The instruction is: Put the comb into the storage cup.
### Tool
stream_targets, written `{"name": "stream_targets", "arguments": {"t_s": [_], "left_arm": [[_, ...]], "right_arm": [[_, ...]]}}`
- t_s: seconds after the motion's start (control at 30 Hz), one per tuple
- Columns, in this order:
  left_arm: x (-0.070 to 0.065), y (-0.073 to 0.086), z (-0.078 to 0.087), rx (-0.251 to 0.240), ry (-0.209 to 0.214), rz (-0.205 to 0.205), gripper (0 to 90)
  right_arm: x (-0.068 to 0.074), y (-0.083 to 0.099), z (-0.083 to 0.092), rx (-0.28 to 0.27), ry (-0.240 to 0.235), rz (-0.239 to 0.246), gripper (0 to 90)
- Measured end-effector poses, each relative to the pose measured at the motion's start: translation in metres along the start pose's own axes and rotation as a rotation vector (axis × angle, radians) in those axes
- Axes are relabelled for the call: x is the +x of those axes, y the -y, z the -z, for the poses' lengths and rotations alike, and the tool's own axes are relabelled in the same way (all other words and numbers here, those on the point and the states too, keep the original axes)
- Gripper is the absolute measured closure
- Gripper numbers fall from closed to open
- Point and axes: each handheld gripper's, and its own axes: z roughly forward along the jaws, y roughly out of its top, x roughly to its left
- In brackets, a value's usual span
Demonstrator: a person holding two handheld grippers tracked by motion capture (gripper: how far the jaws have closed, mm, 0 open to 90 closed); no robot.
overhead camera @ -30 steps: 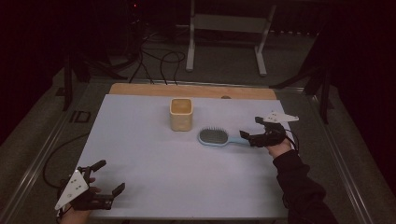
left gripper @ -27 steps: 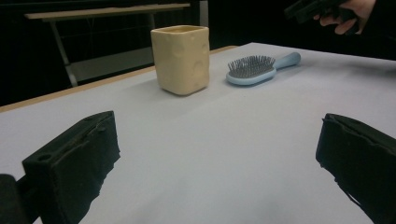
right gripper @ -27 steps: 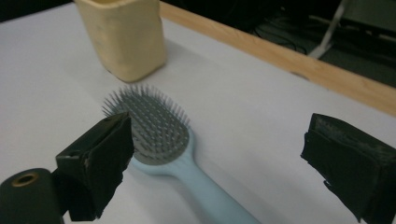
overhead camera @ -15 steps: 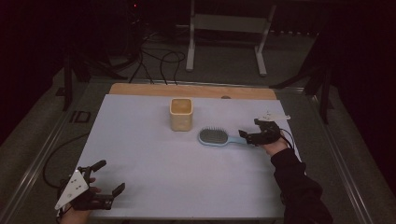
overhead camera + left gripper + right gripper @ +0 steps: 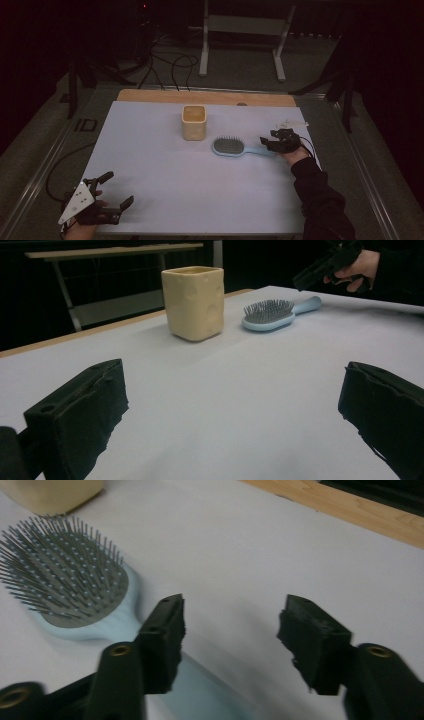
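A light-blue hairbrush (image 5: 229, 146) lies bristles up on the white table (image 5: 200, 190), its handle (image 5: 259, 151) pointing right. A pale yellow square cup (image 5: 194, 122) stands just behind and left of it. My right gripper (image 5: 268, 143) is open and low over the end of the handle. In the right gripper view the handle (image 5: 200, 687) runs under the left jaw into the gap of that gripper (image 5: 230, 630), with the brush head (image 5: 65, 577) beyond. My left gripper (image 5: 114, 189) rests open at the table's front left corner; its own view (image 5: 235, 410) faces the cup (image 5: 193, 302) and brush (image 5: 270, 315).
A wooden strip (image 5: 205, 96) borders the table's far edge. Metal rails (image 5: 45, 170) run along both sides. Cables (image 5: 170, 65) and a stand's legs (image 5: 205, 45) lie on the floor behind. The person's dark sleeve (image 5: 320, 200) comes in at the front right.
My right gripper has dropped lower and tipped toward the brush handle, its grey plate now turned away. The left gripper, brush and cup have stayed still.
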Motion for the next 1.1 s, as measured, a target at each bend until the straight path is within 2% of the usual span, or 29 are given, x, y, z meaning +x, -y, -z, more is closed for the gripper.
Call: {"name": "stream_targets", "arguments": {"t_s": [0.1, 0.13, 0.2, 0.23, 0.43, 0.77, 1.1], "left_arm": [[0.0, 0.0, 0.0, 0.003, 0.0, -0.001, 0.0], [0.0, 0.0, 0.0, 0.003, 0.0, -0.001, 0.0], [0.0, 0.0, 0.0, 0.002, 0.001, 0.0, 0.0], [0.0, 0.0, 0.0, 0.002, 0.001, 0.0, 0.0], [0.0, 0.0, 0.0, 0.003, 0.002, 0.0, 0.0], [0.0, 0.0, 0.0, 0.005, 0.002, -0.002, 0.0], [0.0, 0.0, 0.0, 0.004, 0.002, -0.001, 0.0]], "right_arm": [[-0.001, 0.0, -0.002, 0.018, 0.001, 0.01, 59.8], [-0.001, 0.0, -0.003, 0.023, 0.016, 0.013, 63.6], [-0.001, 0.0, -0.004, 0.033, 0.016, 0.021, 69.0], [-0.001, 0.0, -0.004, 0.033, 0.016, 0.021, 69.0], [-0.003, 0.001, -0.007, 0.064, 0.011, 0.043, 89.8], [0.0, 0.004, -0.015, 0.131, 0.015, 0.111, 90.0], [0.004, 0.006, -0.016, 0.172, -0.009, 0.124, 90.0]]}}
